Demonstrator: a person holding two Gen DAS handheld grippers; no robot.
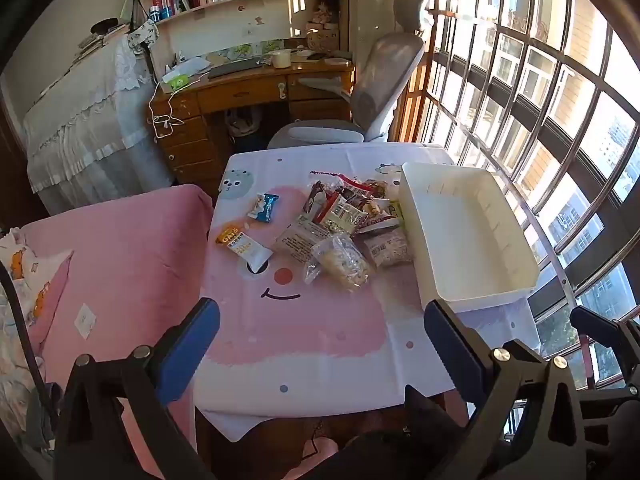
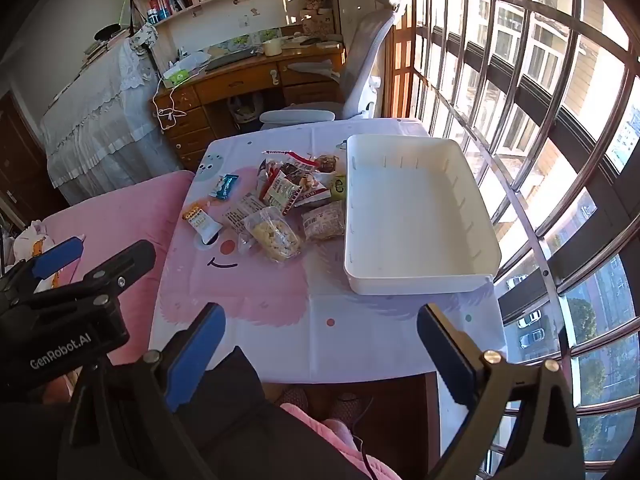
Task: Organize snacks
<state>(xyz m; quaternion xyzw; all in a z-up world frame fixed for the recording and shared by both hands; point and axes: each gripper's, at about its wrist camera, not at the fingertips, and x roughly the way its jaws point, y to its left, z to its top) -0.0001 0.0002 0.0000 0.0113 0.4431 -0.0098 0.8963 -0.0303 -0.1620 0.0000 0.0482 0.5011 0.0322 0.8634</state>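
1. Both grippers hang back at the near edge of the small table (image 1: pixel 320 360), above the person's lap, and nothing is between the fingers of either. The left gripper (image 1: pixel 322 344) has its blue pads spread wide, and the right gripper (image 2: pixel 320 344) is spread just the same — my guess is that no snack has been picked yet and the sorting has not begun.

2. The snacks sit in a loose heap (image 1: pixel 344 220) on the pink cartoon tablecloth (image 2: pixel 256 292), just beside the left wall of the white bin (image 2: pixel 416 216). The bin is on the window side with nothing in it, so it looks set there to receive the packets with only a short carry.

3. Two packets lie apart from the heap, toward the bed side: a blue one (image 1: pixel 264 207) and an orange-and-white one (image 1: pixel 242 245). Being clear of the rest, they should be the easier first grabs.

4. Nearest the grippers is a clear bag of pale puffed pieces (image 2: pixel 276 238) — crinkly, likely to slip if pinched at the edge.

5. Count: one bin, two grippers, two stray packets. The heap holds perhaps nine or ten overlapped wrappers; I cannot count them exactly.
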